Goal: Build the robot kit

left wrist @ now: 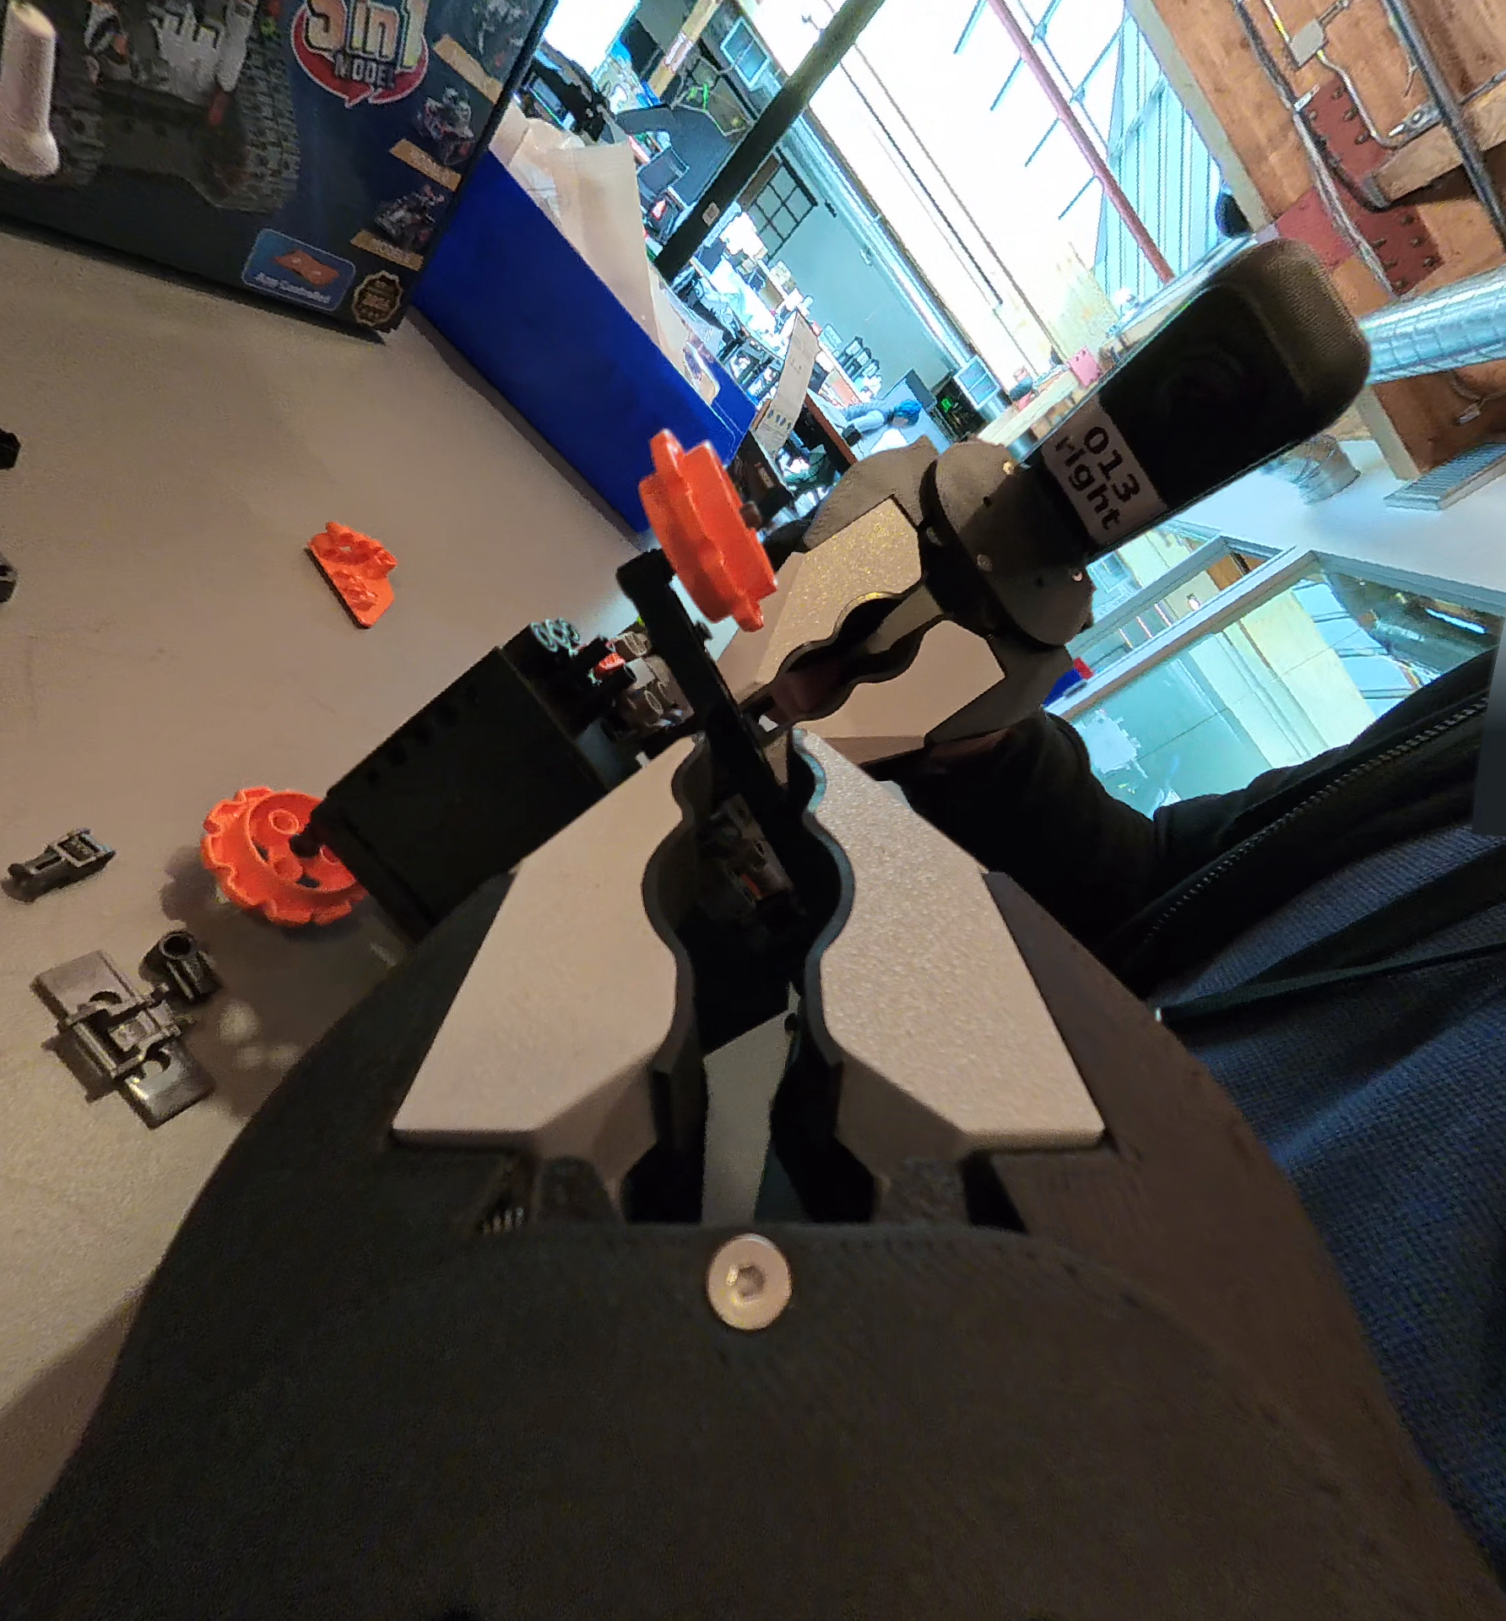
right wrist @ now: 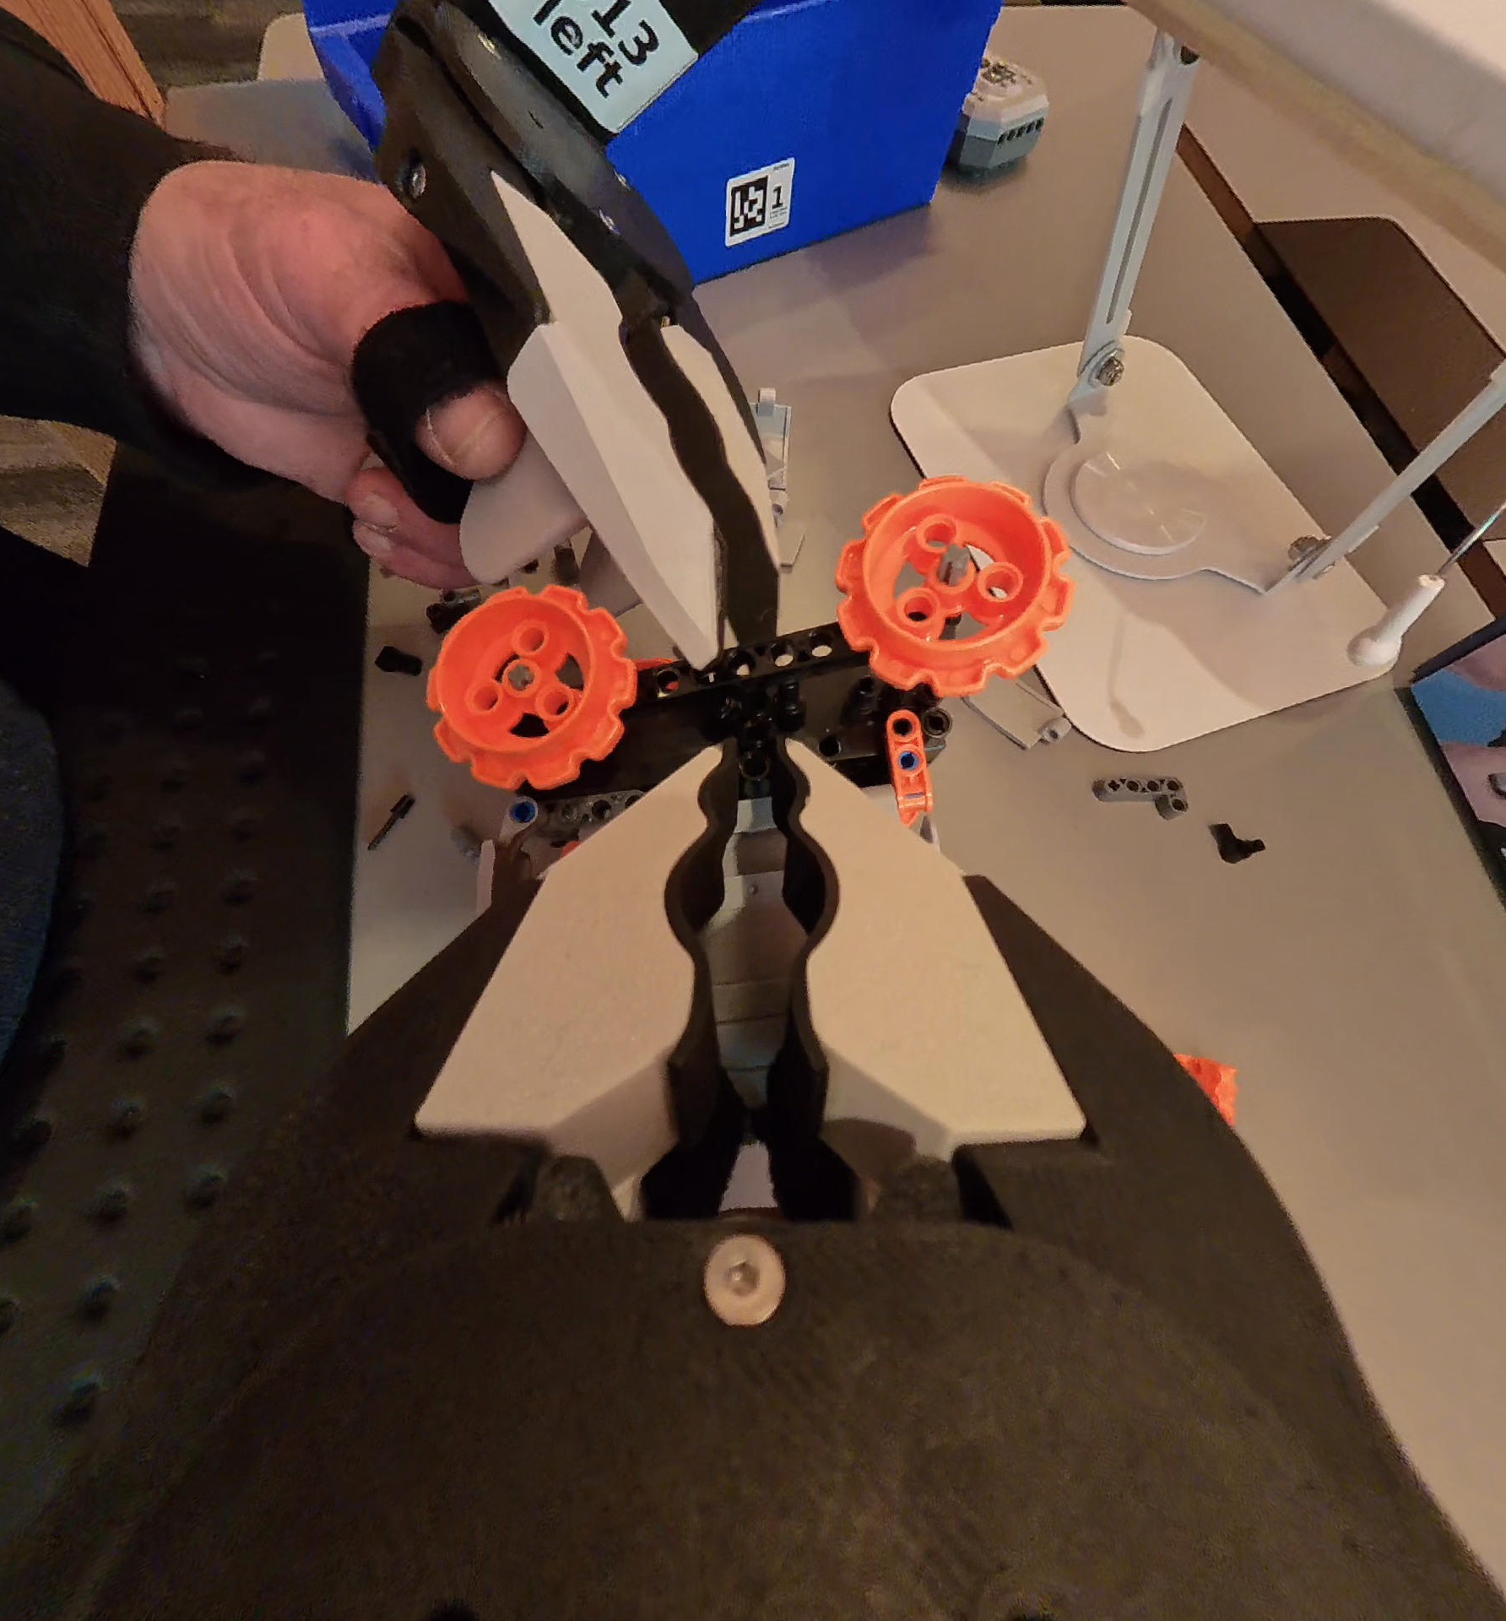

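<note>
Left gripper (left wrist: 745, 772) is clamped on the black perforated beam (left wrist: 714, 702) of a small brick-built assembly, its fingers pinched tight around the beam's edge. Right gripper (right wrist: 754, 759) comes in from the opposite side, jaws nearly together and nipping a black pin cluster at the assembly's middle (right wrist: 758, 710). Two orange toothed wheels sit on the assembly: in the right wrist view one (right wrist: 528, 686) is at the left end, the other (right wrist: 953, 586) at the right end on a grey axle. A small orange connector (right wrist: 907, 767) hangs just right of the right gripper's tips. The whole build is held just above the grey table (right wrist: 1170, 877). Loose pieces lie around: an orange part (left wrist: 351, 572), a dark grey hinge-like sub-assembly (left wrist: 127, 1026), a small black connector (left wrist: 58, 862). A blue bin (right wrist: 820, 105) stands behind, a white lamp base (right wrist: 1127, 544) to the right, and a printed kit box (left wrist: 232, 132) at the table's far edge.
</note>
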A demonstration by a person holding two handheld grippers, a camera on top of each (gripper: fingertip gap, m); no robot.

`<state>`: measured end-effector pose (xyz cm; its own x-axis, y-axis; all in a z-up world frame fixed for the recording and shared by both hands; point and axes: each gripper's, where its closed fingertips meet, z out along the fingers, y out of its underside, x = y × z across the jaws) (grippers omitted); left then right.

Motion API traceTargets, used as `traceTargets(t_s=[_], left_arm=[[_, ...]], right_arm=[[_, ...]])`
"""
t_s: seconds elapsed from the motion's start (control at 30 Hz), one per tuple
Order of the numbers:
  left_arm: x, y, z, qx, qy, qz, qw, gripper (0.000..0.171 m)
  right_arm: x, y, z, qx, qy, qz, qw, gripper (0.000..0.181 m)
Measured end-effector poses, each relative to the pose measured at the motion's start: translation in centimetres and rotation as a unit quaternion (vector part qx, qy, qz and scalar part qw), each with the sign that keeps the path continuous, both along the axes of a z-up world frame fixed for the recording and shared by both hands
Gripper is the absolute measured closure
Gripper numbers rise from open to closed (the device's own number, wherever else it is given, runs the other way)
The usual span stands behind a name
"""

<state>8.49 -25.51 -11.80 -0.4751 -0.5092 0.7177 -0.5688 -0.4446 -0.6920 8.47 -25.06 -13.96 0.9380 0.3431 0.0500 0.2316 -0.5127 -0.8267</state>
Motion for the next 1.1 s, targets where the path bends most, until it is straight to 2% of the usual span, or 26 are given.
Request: traceTargets(t_s=[0.2,0.37,0.87,1.1], left_arm=[[0.1,0.9,-0.4,0.015,0.014,0.013,1.000,0.139],[0.0,0.7,-0.6,0.016,0.012,-0.001,1.000,0.149],[-0.3,0.5,-0.3,0.069,-0.027,-0.033,0.997,0.148],[-0.6,0.5,-0.6,0.069,-0.016,-0.040,0.997,0.149]], right_arm=[[-0.2,0.2,0.0,-0.002,0.001,0.013,1.000,0.177],[-0.5,0.3,0.0,-0.006,0.003,0.025,1.000,0.177],[-1.2,0.5,-0.2,-0.028,0.005,0.059,0.998,0.177],[-1.5,0.4,-0.1,-0.016,0.007,0.072,0.997,0.177]])
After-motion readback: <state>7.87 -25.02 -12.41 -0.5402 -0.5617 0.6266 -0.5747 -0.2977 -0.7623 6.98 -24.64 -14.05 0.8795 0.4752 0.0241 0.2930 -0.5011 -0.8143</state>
